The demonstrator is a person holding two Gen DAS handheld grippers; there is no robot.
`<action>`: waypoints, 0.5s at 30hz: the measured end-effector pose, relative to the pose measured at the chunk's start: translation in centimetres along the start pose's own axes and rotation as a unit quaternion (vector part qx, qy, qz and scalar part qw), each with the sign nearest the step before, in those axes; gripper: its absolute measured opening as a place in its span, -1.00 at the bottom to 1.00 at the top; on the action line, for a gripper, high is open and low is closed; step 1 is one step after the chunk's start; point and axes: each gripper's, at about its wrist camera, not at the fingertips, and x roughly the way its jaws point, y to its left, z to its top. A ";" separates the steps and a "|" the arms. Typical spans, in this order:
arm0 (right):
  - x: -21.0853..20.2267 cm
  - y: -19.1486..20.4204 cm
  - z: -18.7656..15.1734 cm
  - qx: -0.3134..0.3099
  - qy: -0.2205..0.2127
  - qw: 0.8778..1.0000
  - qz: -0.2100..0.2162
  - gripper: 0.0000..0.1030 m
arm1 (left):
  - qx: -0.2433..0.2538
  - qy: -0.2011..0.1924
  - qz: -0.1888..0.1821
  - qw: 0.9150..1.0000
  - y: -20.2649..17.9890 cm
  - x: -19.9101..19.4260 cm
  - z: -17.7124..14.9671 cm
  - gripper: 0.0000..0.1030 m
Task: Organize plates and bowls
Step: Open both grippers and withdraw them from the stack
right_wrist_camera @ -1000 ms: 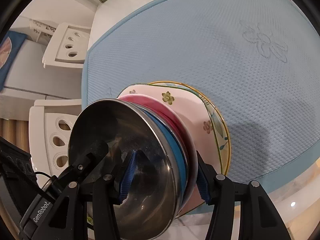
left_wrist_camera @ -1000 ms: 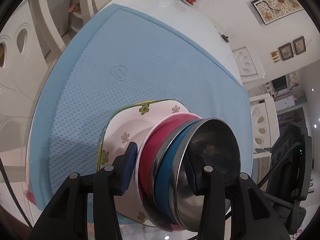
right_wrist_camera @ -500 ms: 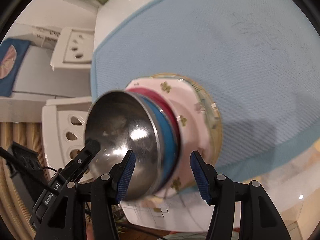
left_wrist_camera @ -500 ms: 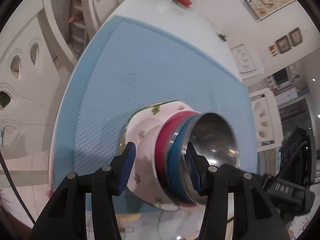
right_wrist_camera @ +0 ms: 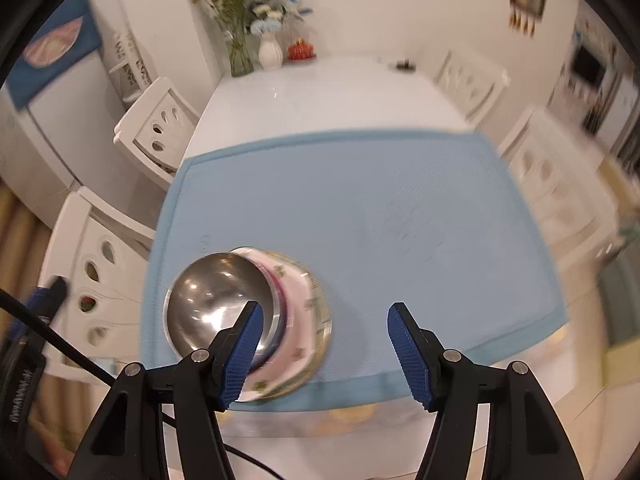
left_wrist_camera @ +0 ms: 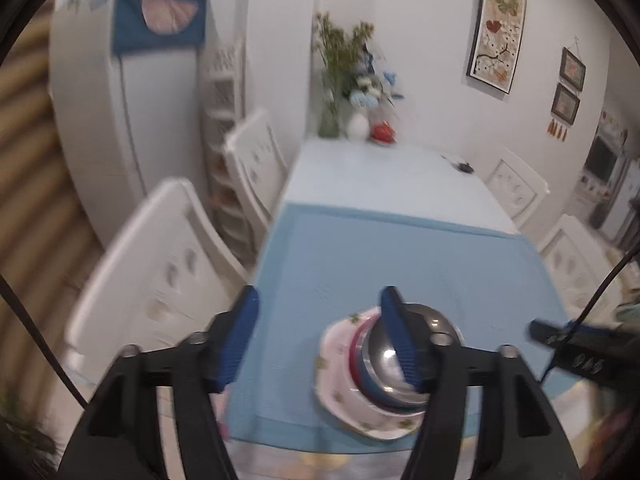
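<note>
Your left camera looks down along the table (left_wrist_camera: 384,184) from above its near end; your right one does too, more steeply. Both share the blue mat (left_wrist_camera: 400,256) and the stacked dishes (right_wrist_camera: 240,312).

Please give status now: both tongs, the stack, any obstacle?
Left tongs and right tongs open, just widened, nothing between them. Stack of bowls on plate rests on blue mat. No obstacle near it.
</note>
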 end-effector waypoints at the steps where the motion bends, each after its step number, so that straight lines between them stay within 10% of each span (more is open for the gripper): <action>1: -0.8 -0.2 -0.2 -0.005 -0.013 1.000 0.001 0.21 | 0.009 -0.002 0.006 1.000 -0.3 -0.7 -0.2 0.23; 6: -3.8 -1.4 -2.2 0.005 -0.029 0.999 0.044 0.22 | 0.011 -0.004 -0.003 1.000 -2.3 -2.9 -0.9 0.23; 15: -6.0 -2.1 -7.2 0.000 -0.036 0.999 0.002 0.23 | -0.024 0.018 0.018 0.999 -3.2 -6.0 -3.1 0.23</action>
